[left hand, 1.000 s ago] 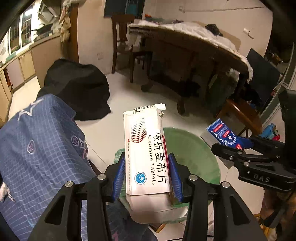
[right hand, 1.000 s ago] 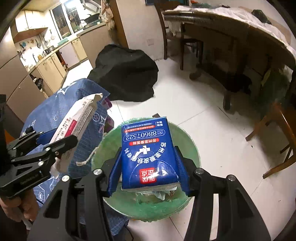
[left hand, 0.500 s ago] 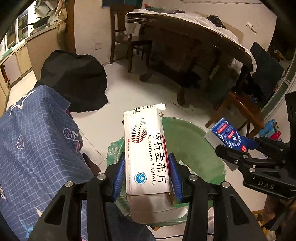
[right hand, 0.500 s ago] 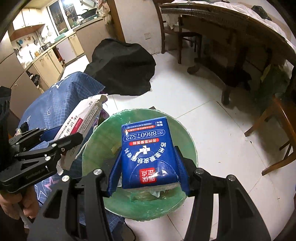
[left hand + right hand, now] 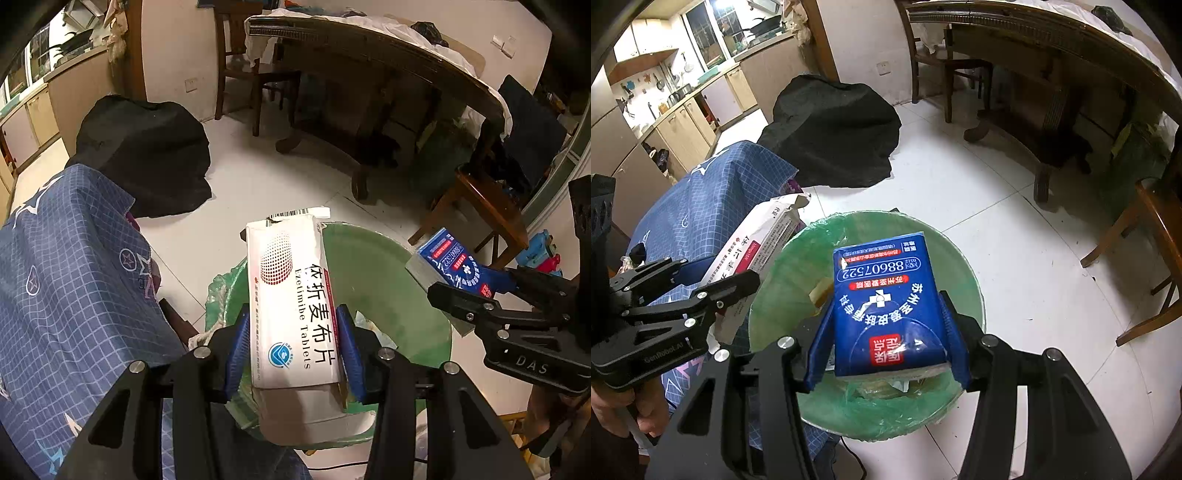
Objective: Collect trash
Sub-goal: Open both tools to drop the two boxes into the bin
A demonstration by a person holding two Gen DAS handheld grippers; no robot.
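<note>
While both boxes were already clamped a second ago, the change since then is in the framing: the green-lined bin [image 5: 388,280] now sits fuller and more centred under the left gripper [image 5: 293,349], which has dropped a little toward it. In the right wrist view the bin [image 5: 964,273] also fills more of the picture than it did a second back, though the right gripper [image 5: 886,339] barely shifts.

Meaning for the task: both pieces of trash look staged for the drop, and the carry seems nearly over. Neither is released yet.

Left jaws: clenched on the white tablet box [image 5: 291,295], blue pads pressing its two long sides near the lower end. It stands up out of the jaws, torn top flap leaning away, its far end reaching past the bin's rim. From the other camera, the same box [image 5: 757,254] sits at the bin's left edge, so release here may clip the rim; nudging inward looks safer.

Right jaws: clenched on the blue packet [image 5: 886,306], pads on both sides low down. It hangs squarely over the bin's mouth, crumpled trash visible below it. That one looks clear to let go.

Beside the bin: blue checked cloth [image 5: 74,295], black bag [image 5: 147,155] on the tiled floor.
</note>
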